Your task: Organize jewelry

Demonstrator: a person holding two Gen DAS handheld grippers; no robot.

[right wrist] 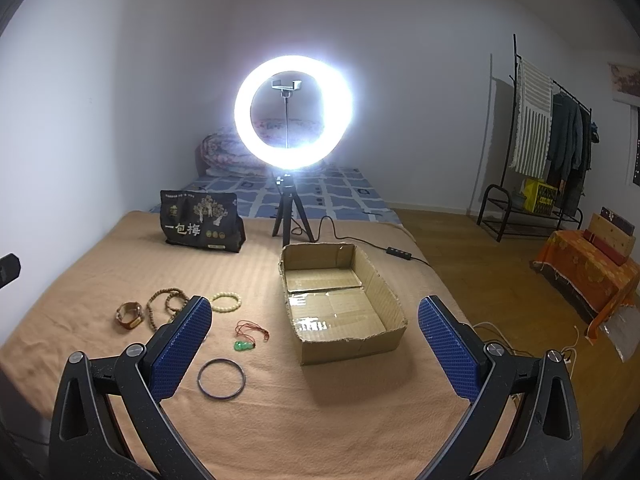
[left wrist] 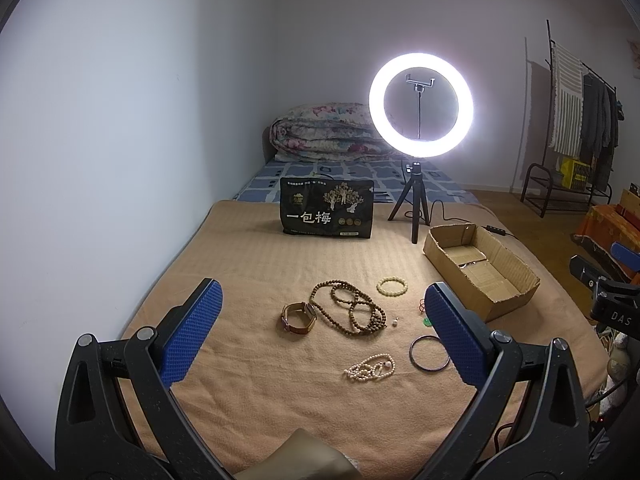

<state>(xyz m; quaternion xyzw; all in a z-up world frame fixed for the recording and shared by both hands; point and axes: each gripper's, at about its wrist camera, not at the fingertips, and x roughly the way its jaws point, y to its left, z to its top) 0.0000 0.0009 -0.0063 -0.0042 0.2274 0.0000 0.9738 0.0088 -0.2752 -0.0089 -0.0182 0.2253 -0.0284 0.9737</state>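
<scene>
Left wrist view: both grippers, left [left wrist: 320, 320] and right [right wrist: 316, 332], hover with fingers spread wide and nothing between them above a tan blanket [left wrist: 248, 256]. Jewelry lies scattered there: a watch [left wrist: 298, 317] beside a coiled bead necklace [left wrist: 352, 310], a pearl strand [left wrist: 371, 367], a dark bangle [right wrist: 221, 379], a green pendant [right wrist: 242, 345]. An open cardboard box [right wrist: 394, 312] runs lengthwise away from the cameras, before a lit ring light [right wrist: 293, 111].

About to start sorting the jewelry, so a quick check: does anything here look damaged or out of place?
The cardboard box has ragged, torn rims and a bowed wall, with nothing in it. A black snack bag stands among the setup, unrelated to jewelry. Otherwise nothing stands out.
</scene>
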